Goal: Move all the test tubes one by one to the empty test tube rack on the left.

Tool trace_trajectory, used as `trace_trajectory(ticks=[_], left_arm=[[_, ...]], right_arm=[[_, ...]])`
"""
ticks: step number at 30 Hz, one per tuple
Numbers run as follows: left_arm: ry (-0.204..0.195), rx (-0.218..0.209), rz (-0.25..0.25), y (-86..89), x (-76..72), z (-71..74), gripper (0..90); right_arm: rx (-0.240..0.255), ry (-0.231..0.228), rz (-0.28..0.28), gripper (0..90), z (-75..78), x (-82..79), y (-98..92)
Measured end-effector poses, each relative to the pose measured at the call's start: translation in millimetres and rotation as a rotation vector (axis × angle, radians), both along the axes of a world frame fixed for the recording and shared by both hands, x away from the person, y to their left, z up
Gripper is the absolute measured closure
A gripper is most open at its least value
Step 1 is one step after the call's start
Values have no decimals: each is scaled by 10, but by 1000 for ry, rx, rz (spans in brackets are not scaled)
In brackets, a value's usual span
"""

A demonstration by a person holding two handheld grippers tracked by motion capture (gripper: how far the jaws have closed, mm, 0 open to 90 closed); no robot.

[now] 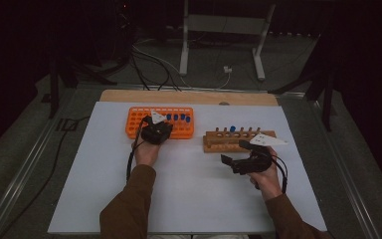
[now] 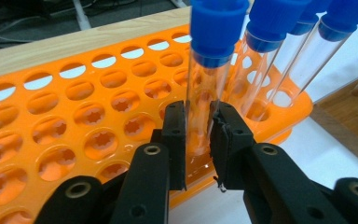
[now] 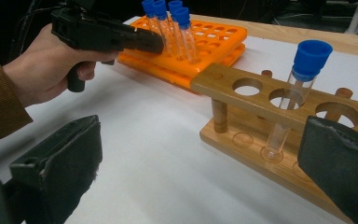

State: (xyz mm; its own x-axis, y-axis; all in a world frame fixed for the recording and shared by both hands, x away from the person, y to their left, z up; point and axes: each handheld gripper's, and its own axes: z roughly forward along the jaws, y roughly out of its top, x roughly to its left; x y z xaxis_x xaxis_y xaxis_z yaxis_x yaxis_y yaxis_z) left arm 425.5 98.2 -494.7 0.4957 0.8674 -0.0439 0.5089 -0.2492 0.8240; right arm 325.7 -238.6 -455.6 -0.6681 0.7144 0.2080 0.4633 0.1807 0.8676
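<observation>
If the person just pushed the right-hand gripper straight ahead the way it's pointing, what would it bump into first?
Probably the wooden rack. The right gripper is open, with white table between its jaws and the rack just ahead on the right. The right jaw would likely meet the rack's near edge first, before the blue-capped tube, though depth is hard to judge.

Dim high view with black surroundings (gripper views brighter, near edges blurred).

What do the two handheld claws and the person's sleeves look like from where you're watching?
Both are black pistol-grip tools. The left claw has two flat black jaws on bolted, hinged links. The right claw has broader dark pads with a worn, slightly fuzzy face. Each carries a pale grey three-cornered plate on top and trails a thin black cable along the wrist. The sleeves are brown and long.
</observation>
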Motion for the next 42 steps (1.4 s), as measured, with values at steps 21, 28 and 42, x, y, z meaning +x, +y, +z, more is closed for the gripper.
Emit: trace_trajectory(ticks=[21,28,42], left_arm=[[55,-117,-16,176,-127,73,328],[43,-151,-4,268,-299,143,94],[9,-171,-32,421,-758,163,6]], right_arm=[[9,3,-10,0,0,3,-29],[11,5,-7,0,-8,3,-10],[14,7,-8,0,-11,1,-1]])
